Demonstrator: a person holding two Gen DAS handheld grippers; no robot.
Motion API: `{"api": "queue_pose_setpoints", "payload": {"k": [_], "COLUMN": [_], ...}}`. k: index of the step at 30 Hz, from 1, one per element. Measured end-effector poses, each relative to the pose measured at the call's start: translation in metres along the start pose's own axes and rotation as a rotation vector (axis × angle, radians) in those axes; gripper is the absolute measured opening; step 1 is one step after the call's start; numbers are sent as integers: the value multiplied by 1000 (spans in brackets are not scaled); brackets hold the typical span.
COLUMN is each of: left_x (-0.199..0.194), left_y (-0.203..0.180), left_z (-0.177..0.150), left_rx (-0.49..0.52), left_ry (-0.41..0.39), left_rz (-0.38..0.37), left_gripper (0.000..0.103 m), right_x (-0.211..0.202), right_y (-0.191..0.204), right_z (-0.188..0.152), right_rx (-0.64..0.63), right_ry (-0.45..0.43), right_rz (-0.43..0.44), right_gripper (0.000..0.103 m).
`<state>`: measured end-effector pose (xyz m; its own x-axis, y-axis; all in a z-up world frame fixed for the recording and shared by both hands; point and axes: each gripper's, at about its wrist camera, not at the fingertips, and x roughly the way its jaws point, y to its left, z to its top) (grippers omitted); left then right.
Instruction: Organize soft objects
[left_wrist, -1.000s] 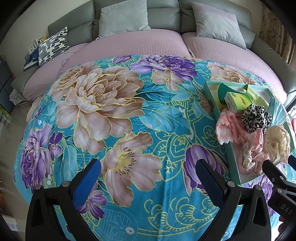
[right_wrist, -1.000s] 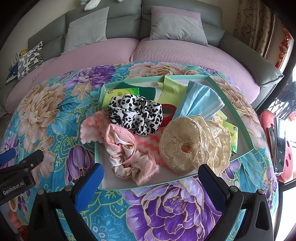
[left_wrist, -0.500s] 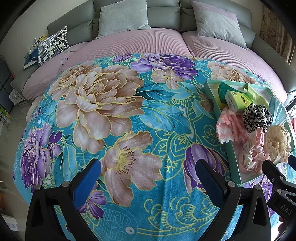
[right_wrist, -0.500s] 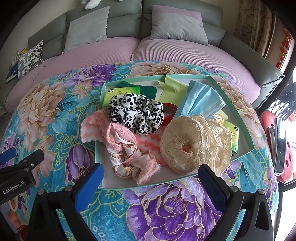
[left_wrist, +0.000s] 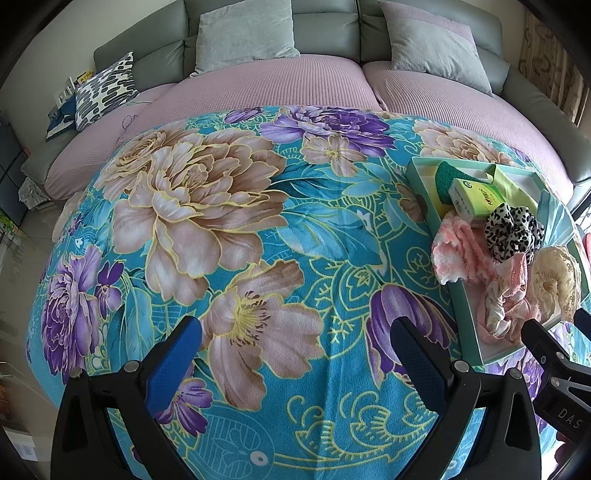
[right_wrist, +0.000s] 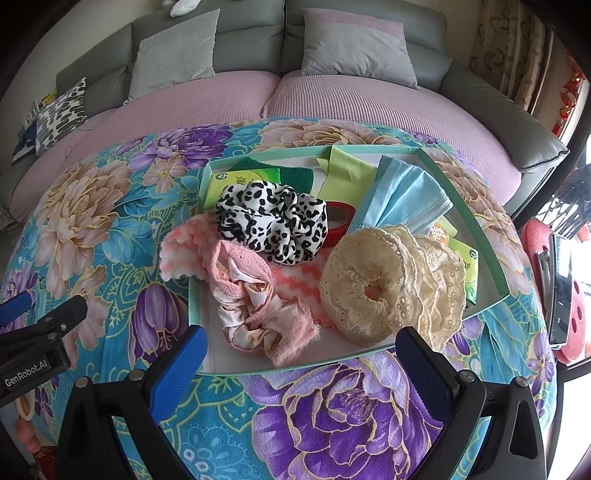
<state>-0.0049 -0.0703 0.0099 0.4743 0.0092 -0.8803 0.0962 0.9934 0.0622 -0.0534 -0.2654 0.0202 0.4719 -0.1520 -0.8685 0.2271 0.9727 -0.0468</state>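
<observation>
A shallow green tray (right_wrist: 476, 225) on the floral blanket holds soft items: a leopard-print scrunchie (right_wrist: 273, 221), a pink scrunchie (right_wrist: 251, 291), a cream lace scrunchie (right_wrist: 384, 284), a pink-and-white cloth (right_wrist: 184, 251) hanging over the left rim, a blue face mask (right_wrist: 402, 195), and green tissue packs (right_wrist: 243, 177). My right gripper (right_wrist: 301, 354) is open and empty, just in front of the tray's near edge. My left gripper (left_wrist: 295, 343) is open and empty over bare blanket, left of the tray (left_wrist: 465, 321).
The floral blanket (left_wrist: 221, 206) covers a round surface in front of a pink-cushioned grey sofa (left_wrist: 280, 85) with pillows. A red tape roll (right_wrist: 338, 218) lies in the tray. A red stool (right_wrist: 569, 306) stands at the right edge.
Both views have shifted slightly; the right gripper has come a little closer to the tray. Nothing has been grasped or moved.
</observation>
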Motion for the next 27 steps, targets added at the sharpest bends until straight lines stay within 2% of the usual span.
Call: {"api": "queue_pose_setpoints", "payload": {"k": [27], "left_x": [-5], "left_y": [-2], "left_z": [-1], "left_rx": [3], "left_ry": [-20], "left_rz": [-6], "left_gripper": [102], "right_x": [3], "right_y": [-5], "right_z": [-2], "right_rx": [22], "right_ry": [16], "right_rz": [14], "right_gripper": [103]}}
